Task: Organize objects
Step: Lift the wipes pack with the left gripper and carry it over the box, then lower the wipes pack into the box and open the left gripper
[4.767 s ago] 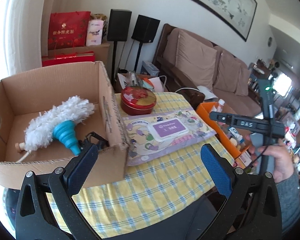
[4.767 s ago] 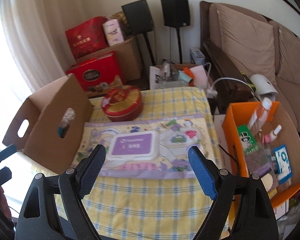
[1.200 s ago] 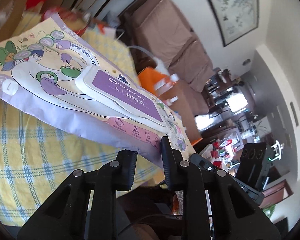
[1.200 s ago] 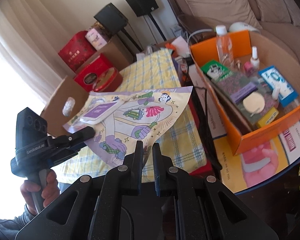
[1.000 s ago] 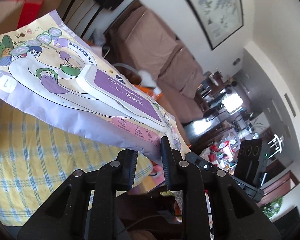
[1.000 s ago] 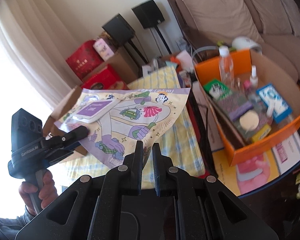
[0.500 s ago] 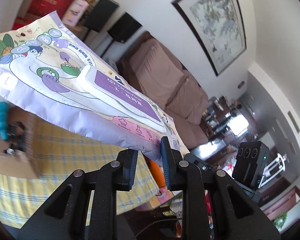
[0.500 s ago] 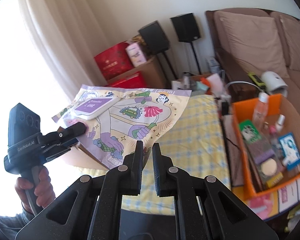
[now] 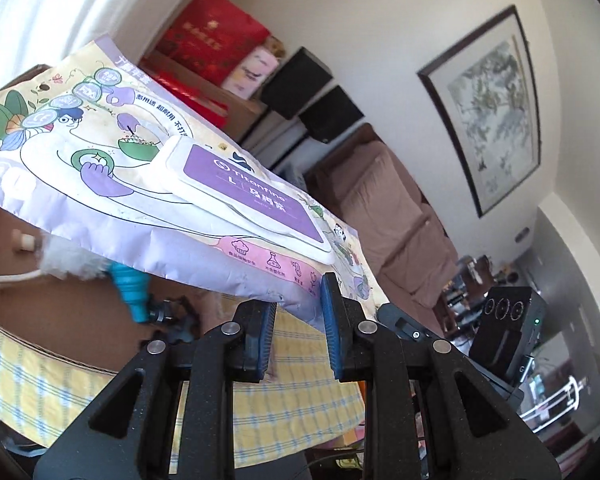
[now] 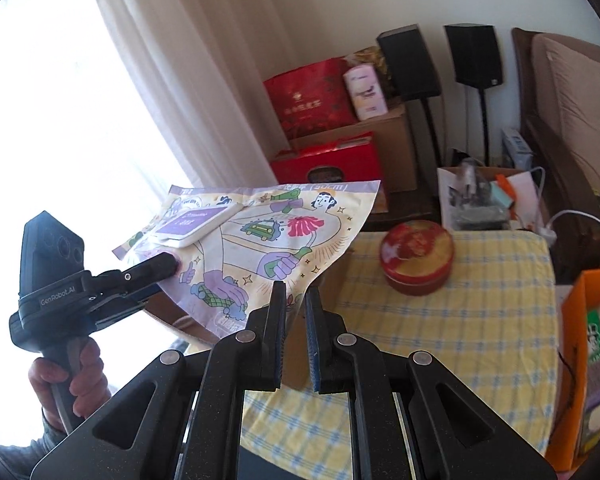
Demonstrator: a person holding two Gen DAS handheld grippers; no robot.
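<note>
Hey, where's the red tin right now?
In the right wrist view, the red tin sits on the yellow checked tablecloth, right of the lifted wipes pack, with the orange box further right.

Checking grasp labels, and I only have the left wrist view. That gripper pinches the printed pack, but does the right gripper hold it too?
Observer: Yes. The right gripper is shut on the near corner of the pack.
Operator: Anything on the table that I can't see?
Observer: A round red tin sits on the checked tablecloth, to the right of the pack and apart from it.
Operator: And further right?
Observer: An orange box stands past the table's right edge, with things inside it.
</note>
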